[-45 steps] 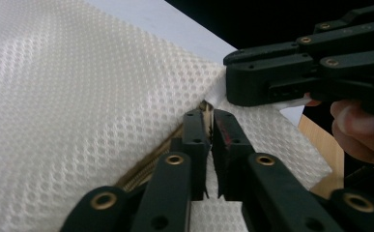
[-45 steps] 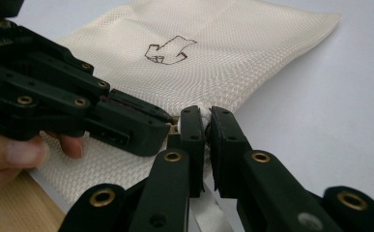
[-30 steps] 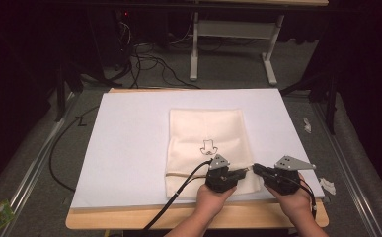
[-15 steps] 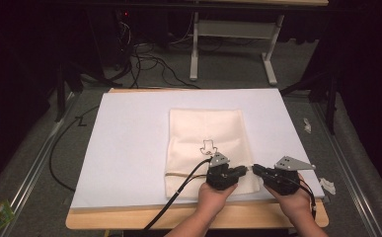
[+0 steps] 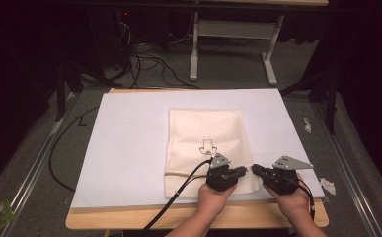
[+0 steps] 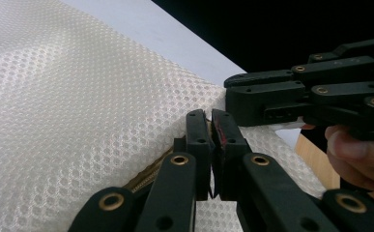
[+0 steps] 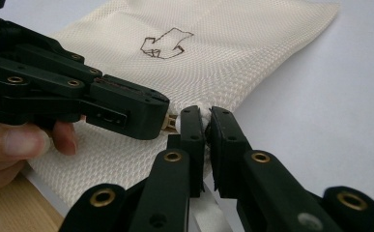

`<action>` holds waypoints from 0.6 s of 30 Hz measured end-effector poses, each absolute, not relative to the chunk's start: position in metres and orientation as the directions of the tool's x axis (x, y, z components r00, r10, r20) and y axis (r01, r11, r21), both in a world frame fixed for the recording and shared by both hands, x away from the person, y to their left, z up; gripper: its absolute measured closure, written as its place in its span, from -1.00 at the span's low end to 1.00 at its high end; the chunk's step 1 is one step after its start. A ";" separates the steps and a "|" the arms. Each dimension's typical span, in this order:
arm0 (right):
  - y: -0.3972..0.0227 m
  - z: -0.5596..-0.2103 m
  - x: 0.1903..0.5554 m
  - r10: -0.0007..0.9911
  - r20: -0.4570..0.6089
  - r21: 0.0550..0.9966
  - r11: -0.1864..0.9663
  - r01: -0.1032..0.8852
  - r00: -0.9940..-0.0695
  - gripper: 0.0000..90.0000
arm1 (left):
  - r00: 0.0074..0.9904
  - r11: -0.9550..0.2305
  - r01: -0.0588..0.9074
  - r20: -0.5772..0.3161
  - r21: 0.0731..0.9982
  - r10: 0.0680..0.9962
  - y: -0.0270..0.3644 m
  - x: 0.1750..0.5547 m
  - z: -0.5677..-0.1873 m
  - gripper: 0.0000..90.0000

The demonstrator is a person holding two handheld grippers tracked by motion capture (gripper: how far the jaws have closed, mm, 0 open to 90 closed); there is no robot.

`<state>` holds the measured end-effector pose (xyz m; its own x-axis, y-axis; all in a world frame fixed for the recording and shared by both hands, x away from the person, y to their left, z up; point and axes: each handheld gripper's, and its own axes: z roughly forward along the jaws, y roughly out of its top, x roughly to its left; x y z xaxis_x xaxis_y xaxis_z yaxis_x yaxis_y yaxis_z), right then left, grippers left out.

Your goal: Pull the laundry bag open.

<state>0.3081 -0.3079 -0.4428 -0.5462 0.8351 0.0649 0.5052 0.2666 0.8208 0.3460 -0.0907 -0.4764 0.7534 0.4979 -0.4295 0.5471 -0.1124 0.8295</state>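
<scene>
Nothing moved since a second ago: left gripper and right gripper both stay clamped on bag at table's near-right edge, zip unopened

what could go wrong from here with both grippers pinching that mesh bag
Both the left gripper and the right gripper are clamped on thin bits of the mesh bag at its near right edge, by the zipper. The open weave could slip out or snag and tear if they pull apart. The two grippers also sit very close together, so they may knock into each other.
</scene>
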 end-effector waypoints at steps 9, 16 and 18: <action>-0.312 -0.442 0.310 0.819 0.145 0.814 0.220 0.537 -0.556 0.90 | 0.761 -0.115 0.543 -0.430 0.832 0.486 -0.087 0.344 -0.476 0.95; -0.316 -0.450 0.317 0.804 0.236 0.811 0.146 0.567 -0.545 0.73 | 0.780 -0.153 0.515 -0.387 0.843 0.492 -0.088 0.341 -0.477 0.95; -0.315 -0.451 0.318 0.804 0.245 0.806 0.142 0.575 -0.542 0.70 | 0.787 -0.165 0.505 -0.373 0.847 0.492 -0.089 0.340 -0.478 0.95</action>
